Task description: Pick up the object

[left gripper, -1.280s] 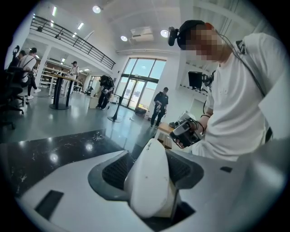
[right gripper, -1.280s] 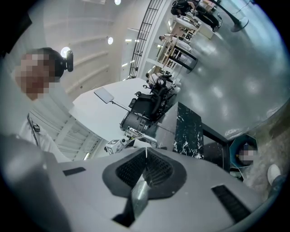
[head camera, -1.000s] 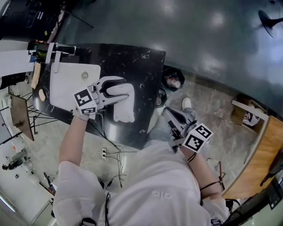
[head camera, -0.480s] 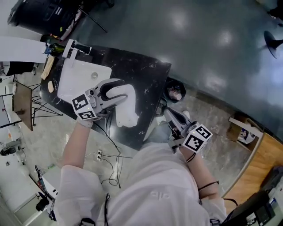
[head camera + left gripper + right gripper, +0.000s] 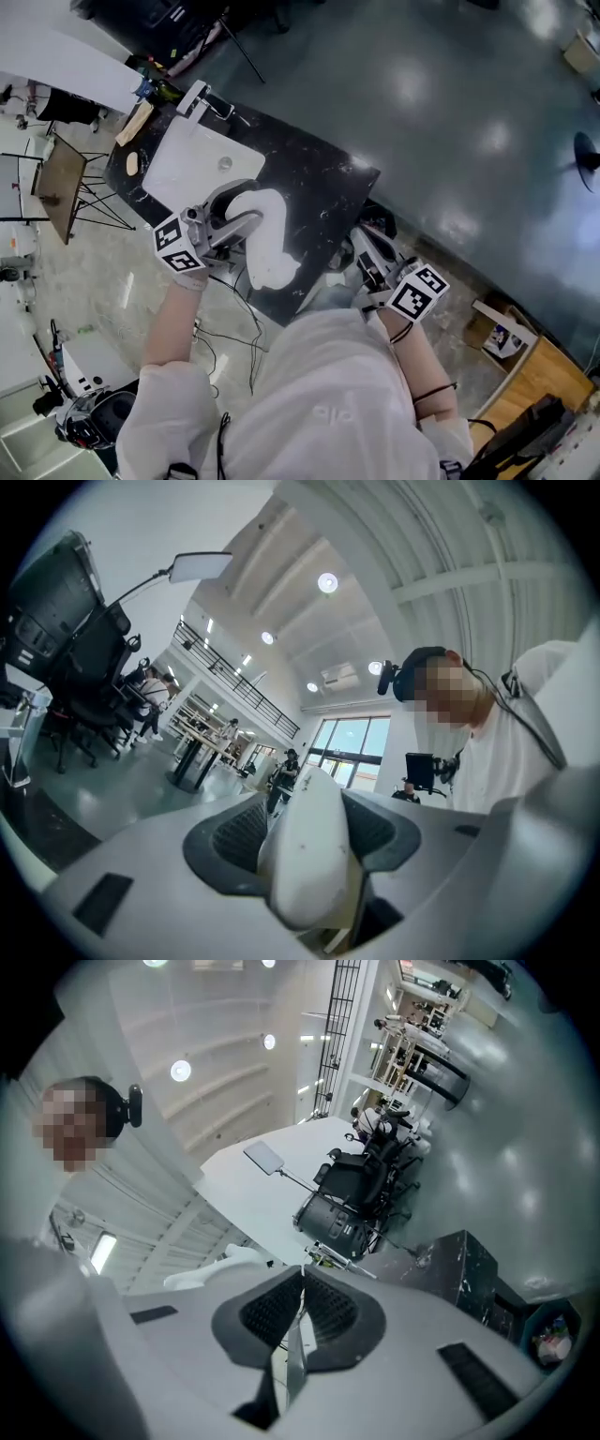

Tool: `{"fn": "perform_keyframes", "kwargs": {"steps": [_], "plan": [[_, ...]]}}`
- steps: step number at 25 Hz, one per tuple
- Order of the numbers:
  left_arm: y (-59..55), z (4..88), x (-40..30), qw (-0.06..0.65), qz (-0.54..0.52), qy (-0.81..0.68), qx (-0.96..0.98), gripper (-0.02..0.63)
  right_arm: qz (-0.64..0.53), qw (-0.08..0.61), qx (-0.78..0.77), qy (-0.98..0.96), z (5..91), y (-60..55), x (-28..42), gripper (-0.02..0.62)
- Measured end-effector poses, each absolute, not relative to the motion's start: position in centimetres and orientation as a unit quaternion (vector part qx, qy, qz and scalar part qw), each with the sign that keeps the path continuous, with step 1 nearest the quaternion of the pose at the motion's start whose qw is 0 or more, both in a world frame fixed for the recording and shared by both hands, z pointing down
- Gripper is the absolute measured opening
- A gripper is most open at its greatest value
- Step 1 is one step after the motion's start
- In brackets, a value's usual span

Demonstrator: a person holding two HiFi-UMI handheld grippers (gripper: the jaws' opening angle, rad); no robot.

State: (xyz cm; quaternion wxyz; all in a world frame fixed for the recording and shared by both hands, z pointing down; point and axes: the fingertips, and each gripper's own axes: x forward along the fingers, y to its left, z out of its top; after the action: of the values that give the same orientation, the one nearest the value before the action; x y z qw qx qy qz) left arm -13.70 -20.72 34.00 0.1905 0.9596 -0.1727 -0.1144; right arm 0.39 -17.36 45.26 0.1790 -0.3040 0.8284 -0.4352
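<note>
My left gripper (image 5: 244, 210) is shut on a white curved object (image 5: 267, 246) and holds it over the near edge of the black marble table (image 5: 323, 183). In the left gripper view the white object (image 5: 314, 855) fills the gap between the dark pads (image 5: 239, 832), which press on both its sides, and the jaws point up toward the ceiling. My right gripper (image 5: 368, 248) hangs off the table's right corner, above the floor. Its pads (image 5: 272, 1312) meet in the right gripper view (image 5: 301, 1288) with nothing between them.
A white basin (image 5: 192, 159) with a round drain lies on the table's far left part, a metal fitting (image 5: 204, 97) at its far end. A wooden easel (image 5: 61, 173) stands left of the table. Cables (image 5: 239, 323) trail over the floor below.
The left gripper has kept its grip on the white object and brought it nearer the table's front edge and closer to the head camera. The head view has swung. The right gripper has stayed in place.
</note>
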Motion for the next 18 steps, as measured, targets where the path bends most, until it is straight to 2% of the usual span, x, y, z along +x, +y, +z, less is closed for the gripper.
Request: {"fn": "perform_keyframes", "kwargs": {"steps": [18], "plan": [[-13.0,28.4,-20.3,0.138,-0.288,-0.362,0.876,0.245,-0.414,0.171,-0.177,0.877,39.2,-19.2,-4.3,0.023]]}}
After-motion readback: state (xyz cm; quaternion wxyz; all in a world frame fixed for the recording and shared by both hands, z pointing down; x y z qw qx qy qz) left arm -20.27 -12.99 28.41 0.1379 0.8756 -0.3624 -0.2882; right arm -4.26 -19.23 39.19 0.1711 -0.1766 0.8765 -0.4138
